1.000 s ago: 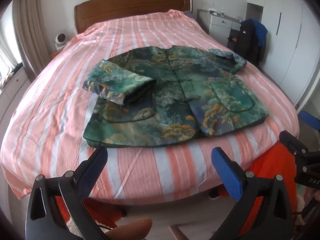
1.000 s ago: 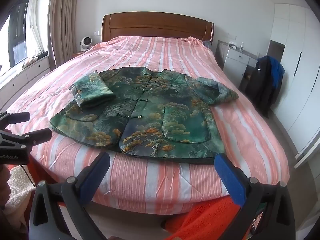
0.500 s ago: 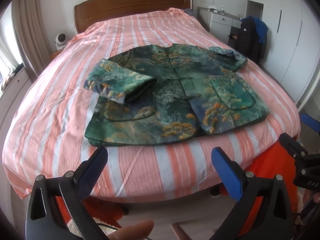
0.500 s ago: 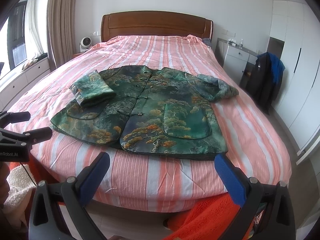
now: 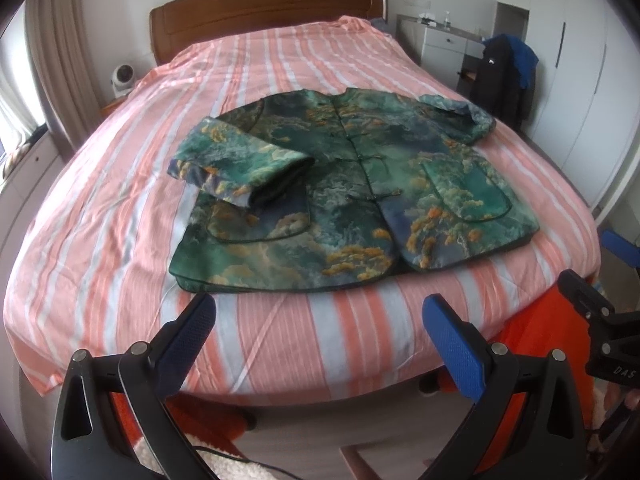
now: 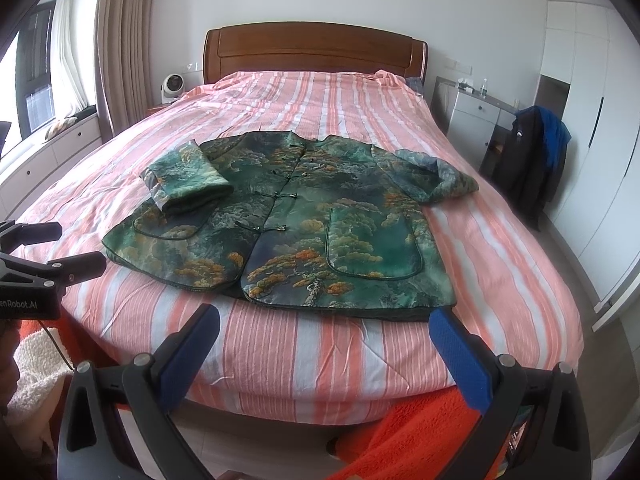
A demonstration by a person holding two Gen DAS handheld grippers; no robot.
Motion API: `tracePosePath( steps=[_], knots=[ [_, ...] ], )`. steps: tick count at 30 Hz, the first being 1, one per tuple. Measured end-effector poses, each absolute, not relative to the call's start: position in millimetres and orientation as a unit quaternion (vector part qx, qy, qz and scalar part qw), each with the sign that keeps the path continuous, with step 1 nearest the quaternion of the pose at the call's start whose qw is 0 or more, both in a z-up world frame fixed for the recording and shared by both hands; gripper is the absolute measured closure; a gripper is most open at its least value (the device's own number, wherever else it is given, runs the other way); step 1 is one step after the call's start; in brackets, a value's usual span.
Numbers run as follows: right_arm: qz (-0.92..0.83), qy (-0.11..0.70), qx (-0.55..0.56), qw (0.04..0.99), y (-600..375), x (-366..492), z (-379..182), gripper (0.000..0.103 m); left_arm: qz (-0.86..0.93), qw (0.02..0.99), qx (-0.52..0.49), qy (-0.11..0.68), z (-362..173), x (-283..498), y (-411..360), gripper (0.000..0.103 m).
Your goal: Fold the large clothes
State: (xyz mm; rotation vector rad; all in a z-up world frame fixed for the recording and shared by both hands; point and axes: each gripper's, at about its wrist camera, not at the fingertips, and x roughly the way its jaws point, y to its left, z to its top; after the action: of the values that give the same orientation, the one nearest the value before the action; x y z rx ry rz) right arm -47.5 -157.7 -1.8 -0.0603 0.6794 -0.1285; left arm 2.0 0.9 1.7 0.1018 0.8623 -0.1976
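On the bed (image 6: 280, 360) lies a jacket (image 6: 320, 232); each hand-held gripper (image 5: 316, 320) (image 6: 324, 328) spread, empty

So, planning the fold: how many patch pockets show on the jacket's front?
2: one pocket on the right front panel, one on the left panel, partly covered by the folded sleeve.
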Motion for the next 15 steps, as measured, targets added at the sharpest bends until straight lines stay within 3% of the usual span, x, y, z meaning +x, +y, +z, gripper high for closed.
tracePosePath(
  steps=[15],
  knots=[
    [-0.063,0.333,-0.034,0.94,-156.0,-46.0,-1.4,0.0,-0.096,0.902,0.046,0.419,1.3,2.4,-0.4,0.0]
  ],
)
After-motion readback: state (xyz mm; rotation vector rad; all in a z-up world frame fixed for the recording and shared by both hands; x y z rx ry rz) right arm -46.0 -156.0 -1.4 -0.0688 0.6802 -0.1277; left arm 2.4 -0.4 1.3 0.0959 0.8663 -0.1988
